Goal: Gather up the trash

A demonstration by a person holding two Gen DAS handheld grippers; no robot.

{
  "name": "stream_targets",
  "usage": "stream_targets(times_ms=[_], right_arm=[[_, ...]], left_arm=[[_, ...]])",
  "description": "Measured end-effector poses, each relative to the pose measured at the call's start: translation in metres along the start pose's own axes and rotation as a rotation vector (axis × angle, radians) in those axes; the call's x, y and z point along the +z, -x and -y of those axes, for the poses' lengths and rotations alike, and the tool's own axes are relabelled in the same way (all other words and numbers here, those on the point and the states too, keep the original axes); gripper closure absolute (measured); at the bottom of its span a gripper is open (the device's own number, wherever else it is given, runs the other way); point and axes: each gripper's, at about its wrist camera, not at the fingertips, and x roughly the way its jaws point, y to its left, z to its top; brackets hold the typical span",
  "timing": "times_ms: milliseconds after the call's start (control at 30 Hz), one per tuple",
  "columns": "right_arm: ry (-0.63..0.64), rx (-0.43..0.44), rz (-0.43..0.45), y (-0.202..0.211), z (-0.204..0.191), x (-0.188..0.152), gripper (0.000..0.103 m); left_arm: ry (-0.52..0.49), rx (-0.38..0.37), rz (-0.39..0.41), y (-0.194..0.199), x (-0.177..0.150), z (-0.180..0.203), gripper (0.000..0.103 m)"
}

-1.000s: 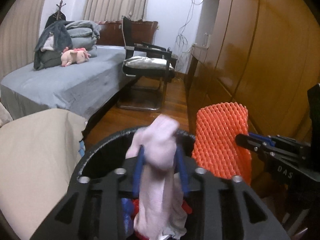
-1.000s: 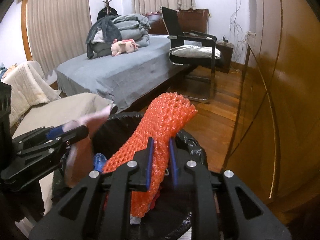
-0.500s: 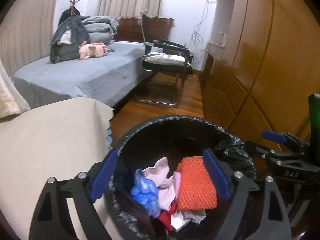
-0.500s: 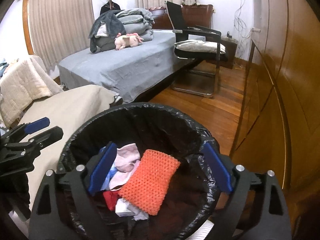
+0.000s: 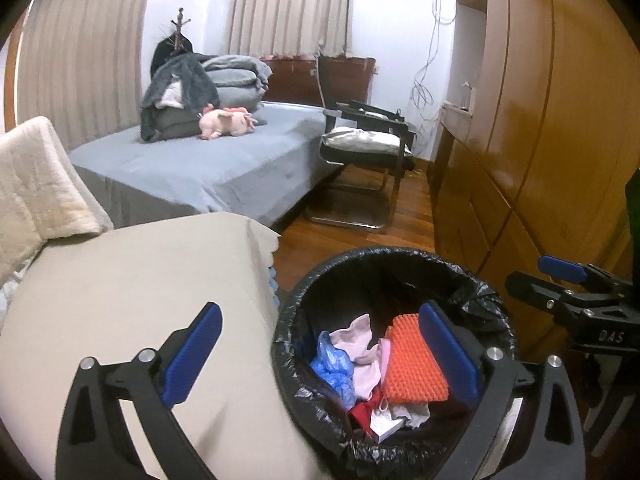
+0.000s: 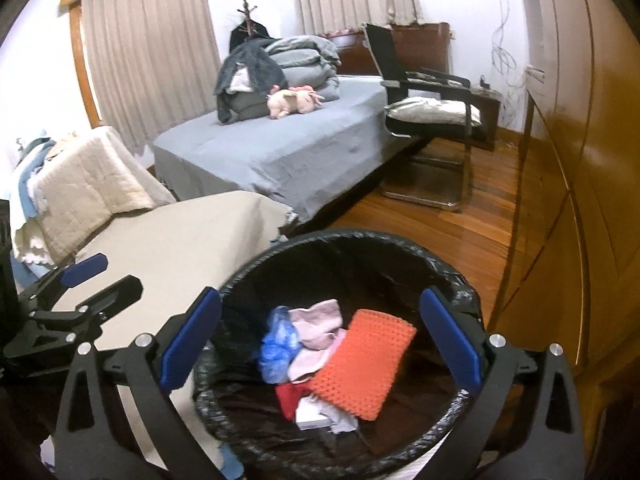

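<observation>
A round bin with a black liner (image 5: 384, 254) (image 6: 348, 238) stands on the wood floor. In it lie an orange foam net (image 5: 416, 364) (image 6: 364, 364), a pale pink cloth (image 5: 360, 344) (image 6: 316, 322), a blue plastic bag (image 5: 332, 364) (image 6: 276, 344) and red and white scraps. My left gripper (image 5: 320, 354) is open and empty, above the bin's left rim and the beige cover. My right gripper (image 6: 320, 340) is open and empty, straight over the bin. Each gripper shows in the other's view: the right one (image 5: 568, 288), the left one (image 6: 84, 280).
A beige covered surface (image 5: 132, 292) (image 6: 176, 240) touches the bin's left side. Behind it are a cream blanket (image 6: 88, 180), a grey bed (image 5: 208, 164) with folded bedding and a pink plush toy (image 5: 228, 120), and a black chair (image 5: 368, 148). Wooden wardrobes (image 5: 540, 120) line the right.
Both grippers opened and dropped the pink cloth and the orange net into the bin. Since then both have drawn back, and the left one has shifted left over the beige cover.
</observation>
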Motion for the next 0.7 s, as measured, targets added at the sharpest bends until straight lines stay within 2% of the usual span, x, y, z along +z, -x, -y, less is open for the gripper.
stream_targets(times_ms=[367, 700], right_arm=[[0.063, 0.051, 0.057, 0.042, -0.033, 0.011, 0.006], [0.098, 0.064, 0.079, 0.058, -0.050, 0.011, 0.006]], left_arm=[[0.017, 0.039, 0.054, 0.046, 0.005, -0.005, 0.006], [0.017, 0.072, 0.101, 0.075, 0.006, -0.006, 0.006]])
